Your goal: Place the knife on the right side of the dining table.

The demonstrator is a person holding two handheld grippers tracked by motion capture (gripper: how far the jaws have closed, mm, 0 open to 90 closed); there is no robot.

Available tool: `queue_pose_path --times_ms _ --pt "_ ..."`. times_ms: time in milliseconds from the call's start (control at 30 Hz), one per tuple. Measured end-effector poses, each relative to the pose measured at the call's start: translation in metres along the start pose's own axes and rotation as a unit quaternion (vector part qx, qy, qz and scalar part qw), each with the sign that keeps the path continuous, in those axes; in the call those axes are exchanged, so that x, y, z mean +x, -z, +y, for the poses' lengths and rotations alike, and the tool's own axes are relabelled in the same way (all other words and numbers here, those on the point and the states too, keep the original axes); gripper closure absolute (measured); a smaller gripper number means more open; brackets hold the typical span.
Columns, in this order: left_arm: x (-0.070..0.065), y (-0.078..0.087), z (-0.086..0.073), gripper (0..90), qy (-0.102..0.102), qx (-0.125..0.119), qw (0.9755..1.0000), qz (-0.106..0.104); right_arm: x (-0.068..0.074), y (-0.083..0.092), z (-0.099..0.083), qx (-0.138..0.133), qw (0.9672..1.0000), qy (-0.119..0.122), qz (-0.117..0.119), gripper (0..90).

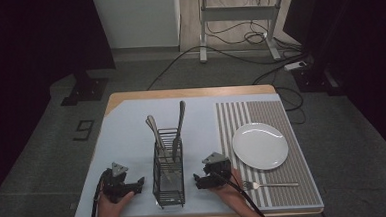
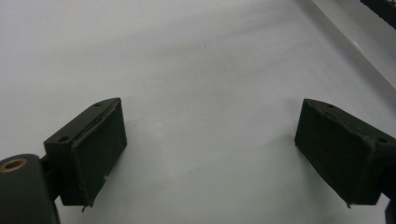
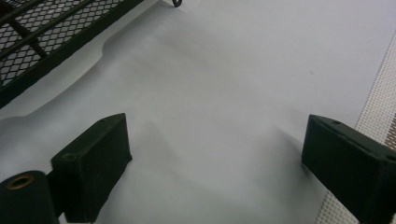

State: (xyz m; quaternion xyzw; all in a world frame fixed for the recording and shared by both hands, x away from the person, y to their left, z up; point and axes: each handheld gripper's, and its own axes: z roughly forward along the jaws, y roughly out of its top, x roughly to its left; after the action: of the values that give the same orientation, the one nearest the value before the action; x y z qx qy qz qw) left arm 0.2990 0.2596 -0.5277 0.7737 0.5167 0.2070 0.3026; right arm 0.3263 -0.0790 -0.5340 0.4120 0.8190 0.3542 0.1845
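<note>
A fork (image 1: 270,185) lies beside the plate (image 1: 260,145); more cutlery (image 1: 168,132) stands in the caddy (image 1: 168,177). Both the left gripper (image 1: 135,184) and right gripper (image 1: 201,180) rest with jaws spread, empty.

A black wire-mesh cutlery caddy (image 1: 168,176) stands upright mid-table, holding three silver utensils (image 1: 178,124) leaning handle-up.

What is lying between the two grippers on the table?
In the high view, the black wire caddy with cutlery stands between the left gripper and the right gripper; both are open.
</note>
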Motion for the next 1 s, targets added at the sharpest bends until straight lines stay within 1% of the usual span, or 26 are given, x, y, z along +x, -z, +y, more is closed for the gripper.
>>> queue_pose_path --times_ms 100,133,200,267,333,433,467,500,533,567,600,700,767,800,833,867,900,1000 --pt "0.0 0.0 0.0 8.5 0.0 0.0 1.0 0.0 -0.001 0.0 0.0 0.0 1.0 -0.001 0.005 9.8" --pt "0.0 0.0 0.0 8.5 0.0 0.0 1.0 0.0 0.0 0.001 0.0 -0.003 0.9999 0.006 0.007 12.6" --pt "0.0 0.0 0.0 8.5 0.0 0.0 1.0 0.0 0.002 0.002 0.0 -0.008 0.9999 0.013 0.002 12.7" --pt "0.0 0.0 0.0 8.6 0.0 0.0 1.0 0.0 0.002 0.002 0.0 -0.009 0.9998 0.016 0.0 13.0" --pt "0.0 0.0 0.0 8.6 0.0 0.0 1.0 0.0 0.005 0.003 0.0 -0.012 0.9999 0.009 -0.008 15.8" --pt "0.0 0.0 0.0 8.6 0.0 0.0 1.0 0.0 0.005 0.005 0.001 -0.017 0.9998 0.004 -0.009 16.1" --pt "0.0 0.0 0.0 8.5 0.0 0.0 1.0 0.0 0.003 0.009 0.004 -0.027 0.9996 -0.009 0.001 18.1" --pt "0.0 0.0 0.0 8.6 0.0 0.0 1.0 0.0 0.002 0.011 0.005 -0.035 0.9993 -0.012 0.005 19.1" --pt "0.0 0.0 0.0 8.6 0.0 0.0 1.0 0.0 0.002 0.011 0.005 -0.035 0.9993 -0.012 0.005 19.1" --pt "0.0 0.0 0.0 8.6 0.0 0.0 1.0 0.0 0.0 0.015 0.008 -0.044 0.9989 -0.017 0.006 20.1" --pt "0.0 0.0 0.0 8.6 0.0 0.0 1.0 0.0 -0.007 0.023 0.014 -0.065 0.9976 -0.022 0.011 20.7" --pt "0.0 0.0 0.0 8.6 0.0 0.0 1.0 0.0 -0.017 0.033 0.023 -0.087 0.9947 -0.046 0.031 22.6" --pt "0.0 0.0 0.0 8.6 0.0 0.0 1.0 0.0 -0.023 0.038 0.031 -0.104 0.9917 -0.063 0.041 23.9" --pt "0.0 0.0 0.0 8.6 0.0 0.0 1.0 0.0 -0.026 0.041 0.036 -0.111 0.9908 -0.063 0.043 24.2" --pt "0.0 0.0 0.0 8.6 0.0 0.0 1.0 0.0 -0.026 0.041 0.036 -0.111 0.9908 -0.063 0.043 24.2" --pt "0.0 0.0 0.0 8.6 0.001 -0.001 1.0 0.0 -0.028 0.044 0.041 -0.117 0.9903 -0.06 0.044 24.3" --pt "0.0 0.0 0.0 8.6 0.0 -0.001 1.0 0.0 -0.03 0.049 0.049 -0.126 0.9893 -0.058 0.045 24.7" --pt "0.0 0.0 0.0 8.5 0.0 -0.001 1.0 0.001 -0.032 0.057 0.062 -0.144 0.9868 -0.056 0.05 28.6"
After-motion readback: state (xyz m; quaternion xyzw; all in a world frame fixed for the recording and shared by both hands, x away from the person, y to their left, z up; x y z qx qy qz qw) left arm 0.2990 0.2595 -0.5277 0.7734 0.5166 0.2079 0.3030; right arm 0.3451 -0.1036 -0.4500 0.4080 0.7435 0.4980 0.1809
